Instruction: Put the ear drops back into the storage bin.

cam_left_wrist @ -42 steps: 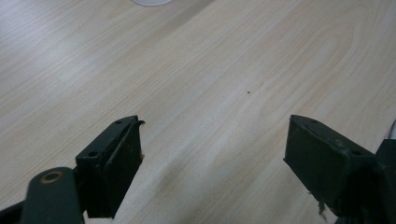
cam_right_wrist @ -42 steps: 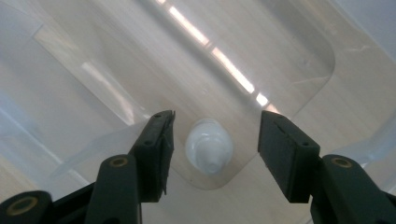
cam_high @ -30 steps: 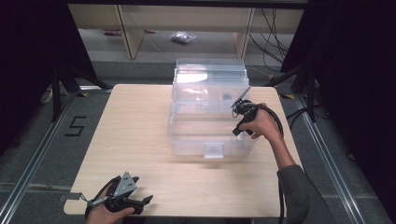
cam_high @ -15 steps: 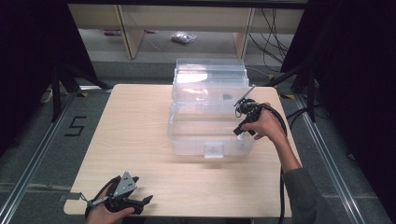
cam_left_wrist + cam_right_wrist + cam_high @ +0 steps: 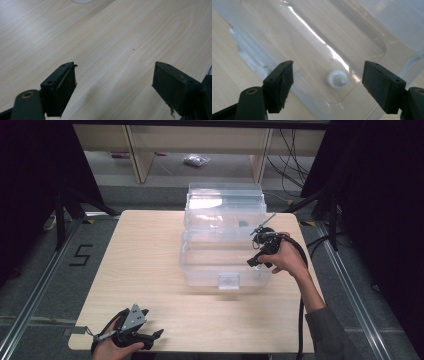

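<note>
A small white cap-like piece (image 5: 337, 79) lies on the floor of the clear plastic storage box (image 5: 226, 251), which stands open on the far middle of the table (image 5: 150, 265), its lid raised behind it. In the right gripper view the piece sits between the two black jaws, lower down inside the box and untouched. The right tongs (image 5: 261, 250) hover over the box's right rim with jaws wide apart; against the frames from a second and half a second ago, the hand has hardly shifted, perhaps a shade nearer the box's front. The left tongs (image 5: 142, 337) rest at the near left edge of the table, jaws also spread with nothing between them, in the same spot as before. The only writing that can be read is a black "5" (image 5: 80, 255) marked on the floor left of the table
</note>
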Demonstrator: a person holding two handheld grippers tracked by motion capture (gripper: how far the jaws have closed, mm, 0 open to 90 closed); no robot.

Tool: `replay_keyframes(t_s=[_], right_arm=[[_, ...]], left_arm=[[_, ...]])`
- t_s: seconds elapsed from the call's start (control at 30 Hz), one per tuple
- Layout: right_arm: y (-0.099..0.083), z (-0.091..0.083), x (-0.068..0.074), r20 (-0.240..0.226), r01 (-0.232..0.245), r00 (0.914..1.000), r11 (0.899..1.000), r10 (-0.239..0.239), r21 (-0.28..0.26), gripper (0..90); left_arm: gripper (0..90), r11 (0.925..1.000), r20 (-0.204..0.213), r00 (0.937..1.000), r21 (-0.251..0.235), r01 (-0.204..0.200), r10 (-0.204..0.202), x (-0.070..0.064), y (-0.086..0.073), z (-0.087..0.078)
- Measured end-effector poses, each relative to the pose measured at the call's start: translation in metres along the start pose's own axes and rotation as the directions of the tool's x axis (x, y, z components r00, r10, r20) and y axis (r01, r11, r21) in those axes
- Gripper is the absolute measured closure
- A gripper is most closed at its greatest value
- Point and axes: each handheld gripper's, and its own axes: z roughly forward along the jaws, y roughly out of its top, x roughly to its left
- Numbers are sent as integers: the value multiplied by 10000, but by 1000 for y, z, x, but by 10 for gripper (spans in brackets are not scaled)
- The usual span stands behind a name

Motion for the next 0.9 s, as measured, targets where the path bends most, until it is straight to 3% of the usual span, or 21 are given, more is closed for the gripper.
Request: replay_keyframes(t_s=[0.03, 0.07, 0.17, 0.27, 0.3, 0.37, 0.43, 0.47, 0.53, 0.57, 0.7, 0.8, 0.9], right_arm=[[0, 0, 0, 0, 0, 10000, 10000, 0, 0, 260], [-1, -2, 3, 24, -309, 9995, 9995, 309, 105, 261], [-3, -4, 6, 12, -252, 9997, 9997, 252, 26, 256], [-5, -4, 4, 30, 174, 9998, 9993, -173, -340, 256], [-6, -4, 6, -36, -202, 9998, 9996, 201, -198, 255], [-7, -5, 7, 24, -284, 9996, 9994, 284, -173, 255], [-9, -4, 6, -9, 77, 10000, 9990, -77, -433, 255], [-10, -5, 9, -85, -114, 9999, 9994, 112, -332, 255], [-11, -4, 10, -90, -36, 10000, 9989, 32, -471, 254], [-12, -6, 12, -59, -279, 9996, 9990, 278, -343, 253], [-14, -8, 14, -109, -291, 9995, 9986, 286, -440, 251], [-17, -8, 15, -147, 147, 9998, 9968, -159, -784, 250], [-19, -8, 17, -169, 144, 9997, 9966, -159, -812, 250]], left_arm=[[183, 10000, 0, 10000, 0, 0, 0, 0, 0, 0], [183, 10000, 3, 10000, 1, -1, 1, 0, 0, 0], [183, 10000, 23, 10000, -6, -8, 8, 0, 0, 0], [183, 10000, -83, 10000, 50, -8, 8, 0, 0, -1], [183, 10000, -32, 10000, 18, 67, -67, 0, 0, 0], [183, 10000, 4, 10000, -42, -21, 21, 0, 0, 0], [183, 10000, -3, 10000, -1, -5, 5, 0, 0, 0], [183, 10000, -4, 10000, 1, -8, 8, 0, 0, 0], [183, 10000, -9, 10000, 3, -13, 13, 0, 0, 0], [183, 10000, -9, 10000, -2, -11, 11, 0, 0, 0], [183, 10000, -2, 10000, 6, 1, -1, 0, 0, 0], [183, 10000, 82, 10000, 8, -19, 19, 0, 0, 0], [183, 10000, -52, 10000, -26, -34, 34, 0, 0, 1]])
